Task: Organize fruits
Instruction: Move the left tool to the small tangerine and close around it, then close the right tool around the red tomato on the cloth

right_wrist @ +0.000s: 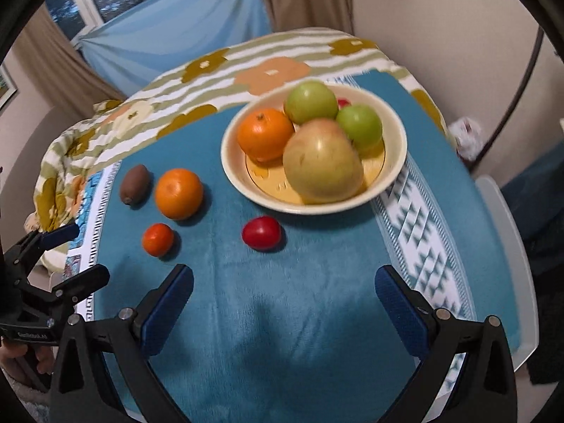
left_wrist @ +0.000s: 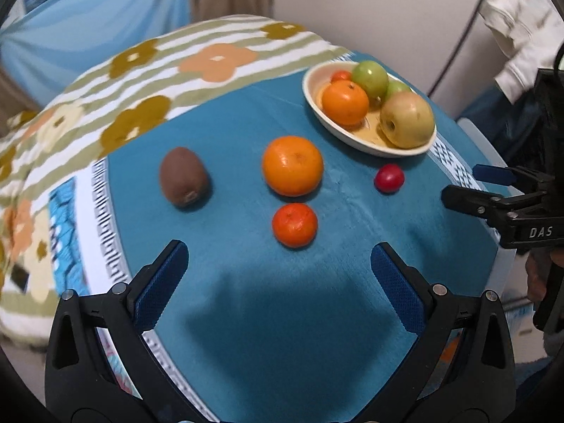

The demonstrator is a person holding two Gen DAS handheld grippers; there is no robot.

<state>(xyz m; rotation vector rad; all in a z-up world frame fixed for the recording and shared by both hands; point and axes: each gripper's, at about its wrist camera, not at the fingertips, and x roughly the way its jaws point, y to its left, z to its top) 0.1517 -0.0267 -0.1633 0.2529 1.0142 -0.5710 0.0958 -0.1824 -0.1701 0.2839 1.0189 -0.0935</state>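
With both the left gripper [left_wrist: 278,264] and right gripper [right_wrist: 283,287] hovering wide and empty, we risk nudging the small tangerine [left_wrist: 294,225] or cherry tomato [right_wrist: 261,233] ahead of our jaws rolling across the soft blue cloth [right_wrist: 282,317], away from the crowded bowl [right_wrist: 396,130].

Teal cloth [right_wrist: 299,317] over table. Cream bowl [right_wrist: 396,162] at far side; near it: red tomato [right_wrist: 261,233], large orange [right_wrist: 179,194], small tangerine [right_wrist: 158,239], kiwi [right_wrist: 134,184] farthest left.

Ahead of my open left jaws lie a small mandarin [left_wrist: 294,225], an orange [left_wrist: 292,165] beyond it, and a brown kiwi [left_wrist: 184,181] leftward; a red tomato [right_wrist: 261,233] sits before my right jaws.
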